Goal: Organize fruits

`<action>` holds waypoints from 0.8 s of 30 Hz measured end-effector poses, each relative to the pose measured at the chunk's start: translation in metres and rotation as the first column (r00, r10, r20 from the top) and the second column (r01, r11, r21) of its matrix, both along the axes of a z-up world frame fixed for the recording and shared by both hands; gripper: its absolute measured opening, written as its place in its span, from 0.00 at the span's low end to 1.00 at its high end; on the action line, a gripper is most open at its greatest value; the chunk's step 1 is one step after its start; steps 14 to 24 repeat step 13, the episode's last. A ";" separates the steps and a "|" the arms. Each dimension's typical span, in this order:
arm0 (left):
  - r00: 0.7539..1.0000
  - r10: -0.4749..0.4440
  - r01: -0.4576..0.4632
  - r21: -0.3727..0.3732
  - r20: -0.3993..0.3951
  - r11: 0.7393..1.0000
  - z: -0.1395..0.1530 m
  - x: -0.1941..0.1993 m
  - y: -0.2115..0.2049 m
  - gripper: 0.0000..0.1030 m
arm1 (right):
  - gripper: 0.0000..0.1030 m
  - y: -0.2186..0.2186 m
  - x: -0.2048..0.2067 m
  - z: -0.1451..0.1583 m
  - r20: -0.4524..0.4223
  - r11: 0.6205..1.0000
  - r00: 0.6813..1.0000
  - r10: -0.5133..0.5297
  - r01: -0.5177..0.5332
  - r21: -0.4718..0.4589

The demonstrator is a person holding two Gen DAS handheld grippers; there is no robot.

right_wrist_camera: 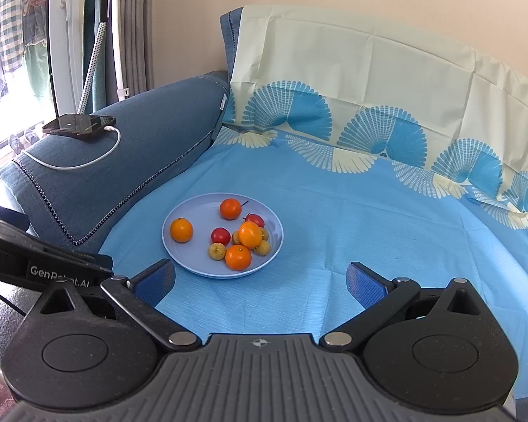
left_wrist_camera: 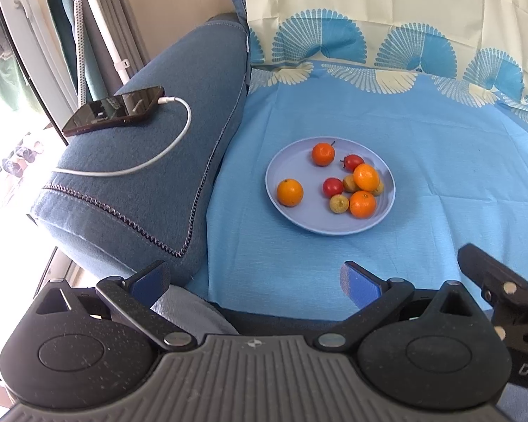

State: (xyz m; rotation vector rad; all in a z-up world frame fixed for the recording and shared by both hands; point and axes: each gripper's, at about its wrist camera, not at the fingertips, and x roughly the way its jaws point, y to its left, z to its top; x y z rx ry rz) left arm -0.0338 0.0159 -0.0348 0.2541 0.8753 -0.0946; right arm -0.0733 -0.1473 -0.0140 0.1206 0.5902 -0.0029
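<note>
Plate (right_wrist_camera: pixel 179 258): four oranges (right_wrist_camera: pixel 181 230), two tomatoes (right_wrist_camera: pixel 220 236)

One orange (right_wrist_camera: pixel 250 235) sits on top of the small yellow-green fruits (right_wrist_camera: pixel 263 247), covering most of them, so their count can't be told. The right gripper (left_wrist_camera: pixel 503 299) is cut off at the left-wrist view's right edge.

Oranges (left_wrist_camera: pixel 290 192), red and yellow-green fruits mixed on lavender plate (left_wrist_camera: pixel 281 165)
</note>
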 end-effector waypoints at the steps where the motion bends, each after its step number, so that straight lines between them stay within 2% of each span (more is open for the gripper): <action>1: 1.000 0.002 -0.002 0.000 0.002 1.000 0.000 0.002 0.000 1.00 | 0.99 0.000 0.000 0.000 0.000 1.000 1.000 -0.001 0.001 -0.001; 24: 1.000 0.005 -0.005 -0.002 -0.016 1.000 -0.001 0.008 -0.002 1.00 | 0.99 -0.006 0.005 0.001 0.001 1.000 1.000 -0.018 0.018 0.017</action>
